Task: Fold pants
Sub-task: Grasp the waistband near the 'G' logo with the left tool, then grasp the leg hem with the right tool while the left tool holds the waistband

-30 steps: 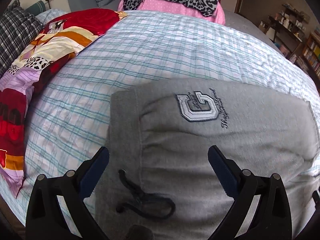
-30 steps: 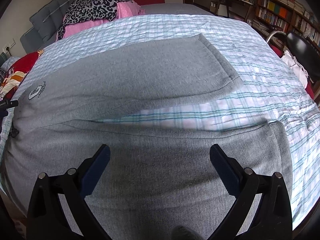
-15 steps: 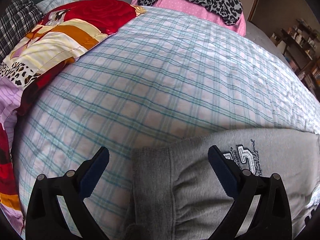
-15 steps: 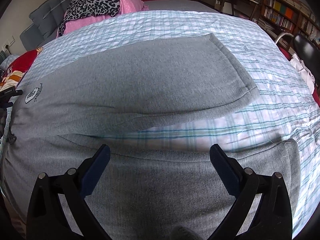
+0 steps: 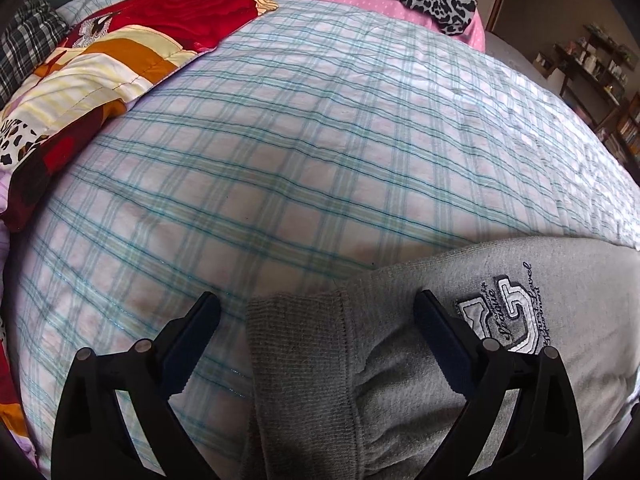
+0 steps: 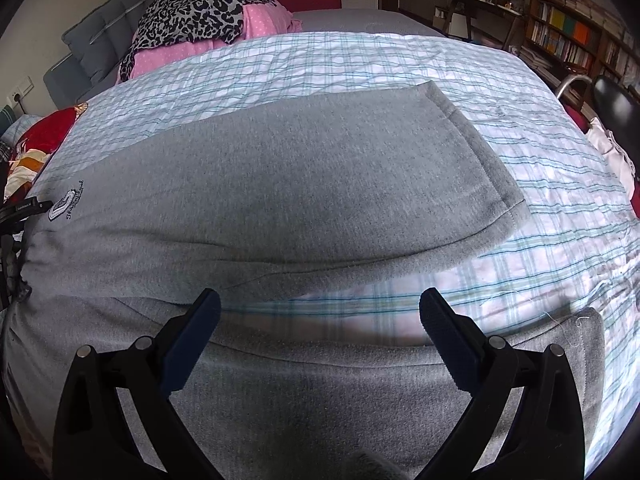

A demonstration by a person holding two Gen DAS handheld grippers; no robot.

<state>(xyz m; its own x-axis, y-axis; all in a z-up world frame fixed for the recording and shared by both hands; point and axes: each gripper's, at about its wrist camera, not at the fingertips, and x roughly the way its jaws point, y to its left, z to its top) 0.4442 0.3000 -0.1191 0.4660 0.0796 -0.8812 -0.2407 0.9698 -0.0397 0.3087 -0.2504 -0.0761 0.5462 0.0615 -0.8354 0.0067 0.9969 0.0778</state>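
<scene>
On checked bedspread (image 5: 304, 152) | pants (image 6: 304, 184) waistband corner between left gripper (image 5: 316, 320) jaws, wide, just closing, seemingly untouched | right gripper (image 6: 320, 316) jaws wide above legs

open room: plaid bed sheet (image 5: 280, 152) bare beyond the waistband | left edge: patchwork quilt (image 5: 92, 72) piled up | far end: pink and leopard heap (image 6: 200, 28) | right side: chair (image 6: 616, 100) and bookshelf (image 6: 568, 36) close to the bed | middle: grey pants (image 6: 300, 176) lying flat
</scene>
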